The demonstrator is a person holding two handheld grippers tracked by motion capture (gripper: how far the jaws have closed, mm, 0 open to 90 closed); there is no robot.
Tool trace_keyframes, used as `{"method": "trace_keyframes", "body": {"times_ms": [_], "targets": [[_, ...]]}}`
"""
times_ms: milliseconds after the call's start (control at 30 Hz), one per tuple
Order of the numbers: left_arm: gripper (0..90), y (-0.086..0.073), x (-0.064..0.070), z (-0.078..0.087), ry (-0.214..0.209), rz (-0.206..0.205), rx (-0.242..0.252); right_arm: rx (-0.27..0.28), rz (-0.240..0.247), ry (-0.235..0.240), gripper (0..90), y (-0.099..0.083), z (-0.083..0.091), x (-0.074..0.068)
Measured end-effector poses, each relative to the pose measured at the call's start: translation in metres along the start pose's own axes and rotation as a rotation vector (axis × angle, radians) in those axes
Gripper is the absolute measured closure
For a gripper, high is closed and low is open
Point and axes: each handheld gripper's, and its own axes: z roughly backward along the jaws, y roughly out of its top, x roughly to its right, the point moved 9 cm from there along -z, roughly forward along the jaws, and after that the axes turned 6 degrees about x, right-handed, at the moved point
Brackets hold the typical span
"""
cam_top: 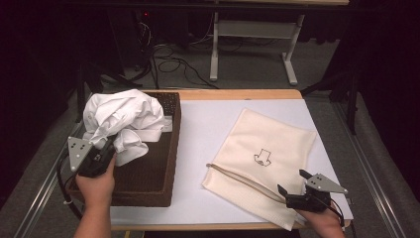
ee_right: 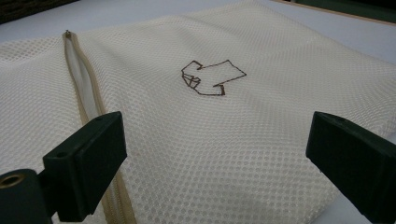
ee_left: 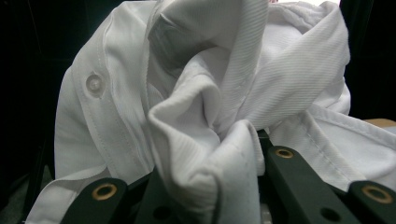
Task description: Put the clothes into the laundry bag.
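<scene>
Now the left tongs (cam_top: 106, 148) pinch a fold of the white shirt (cam_top: 124, 121) bunched just ahead over the wicker basket (cam_top: 166, 163), soft, light and floppy, best gathered mid-bundle, while the right tongs (cam_top: 291, 184) hover spread over the mesh laundry bag (cam_top: 277, 148) beside its zipper (ee_right: 88, 93).

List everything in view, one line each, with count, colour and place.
shirt: one, white, crumpled, over the far end of the basket, a fold between the left gripper's jaws
basket: one, dark brown wicker, left side of the table
mesh bag: one, cream, flat on the right side, zip partly open along its near-left edge, small line drawing at its middle
table cover: one, white, over the wooden table top
table frame: one, white, on the floor beyond
left gripper: one, black, shut on the shirt
right gripper: one, black, open, at the bag's near corner
</scene>
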Motion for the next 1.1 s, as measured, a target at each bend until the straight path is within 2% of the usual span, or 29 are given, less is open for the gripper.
{"method": "trace_keyframes", "body": {"times_ms": [33,133,267,300,467,533,567,600,633,667,767,867,900,967,1100], "targets": [[77.9,0.003,0.0,0.002,0.001,0.001,0.026,0.003,-0.001,-0.001,5.6,0.0,0.0,0.0],[77.9,0.007,0.001,0.004,-0.007,-0.005,0.044,0.003,-0.001,-0.002,5.6,0.0,0.0,0.001],[77.9,0.016,0.004,0.006,0.002,-0.028,0.075,0.003,-0.006,-0.005,5.8,0.0,0.0,0.001],[77.9,0.021,0.007,0.008,0.002,-0.046,0.091,0.004,-0.007,-0.004,5.8,0.0,0.0,0.001],[77.9,0.036,0.012,0.012,-0.006,-0.034,0.129,0.005,-0.007,-0.004,5.9,0.001,0.0,0.001],[77.9,0.045,0.015,0.013,-0.009,-0.041,0.147,0.005,-0.012,-0.004,5.9,0.001,0.001,0.001],[77.9,0.055,0.019,0.015,-0.016,-0.051,0.167,0.006,-0.013,-0.004,5.9,0.001,0.001,0.0],[77.9,0.055,0.019,0.015,-0.016,-0.051,0.167,0.007,-0.015,-0.003,5.9,0.001,0.001,0.0],[78.0,0.067,0.024,0.016,-0.029,-0.057,0.195,0.007,-0.016,-0.003,5.9,0.001,0.001,0.0],[78.0,0.067,0.024,0.016,-0.029,-0.057,0.195,0.007,-0.016,-0.003,5.9,0.001,0.001,0.0],[78.0,0.085,0.034,0.019,-0.046,-0.067,0.235,0.008,-0.016,0.001,6.0,0.001,0.001,0.0],[78.1,0.095,0.038,0.02,-0.051,-0.074,0.255,0.007,-0.021,0.002,6.0,0.0,0.0,-0.001],[78.1,0.104,0.043,0.021,-0.063,-0.072,0.276,0.009,-0.02,0.003,6.0,0.001,0.0,-0.002],[78.1,0.108,0.045,0.022,-0.068,-0.074,0.281,0.009,-0.023,0.002,6.1,0.001,0.0,-0.002],[78.1,0.127,0.056,0.025,-0.084,-0.086,0.325,0.011,-0.015,0.003,6.1,0.002,0.0,-0.003]]}}
